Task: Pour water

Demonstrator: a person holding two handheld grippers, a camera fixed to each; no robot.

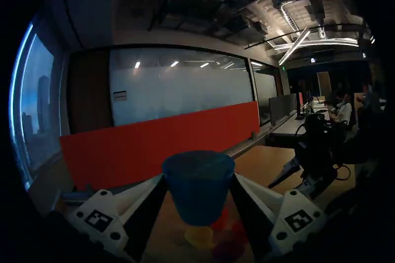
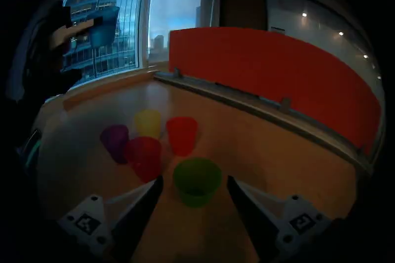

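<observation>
Blue cup [image 1: 198,194] held high in the air, upright, pinched between the two fingers of the left gripper [image 1: 197,180]. Both fingers press its sides, closed down to the cup's width. Under it, past the fingertips, a yellow cup [image 1: 199,236] sits on the wooden desk [image 1: 261,162], blurred. Right gripper [image 2: 193,180] is low over the desk with its jaws wide. A green cup [image 2: 197,189] stands upright between its fingertips with a sliver of gap on each side, so it is not gripped. Just beyond the green cup is a tight cluster: orange-red cup [image 2: 181,134] straight ahead, darker red cup [image 2: 144,157] ahead-left, purple cup [image 2: 115,142] further left, the yellow one behind them. A red partition [image 2: 276,70] runs along the desk's far edge, ahead and right of the right gripper. Windows [image 2: 173,16] are ahead-left. In the right gripper view, the blue cup hangs high at far left.
</observation>
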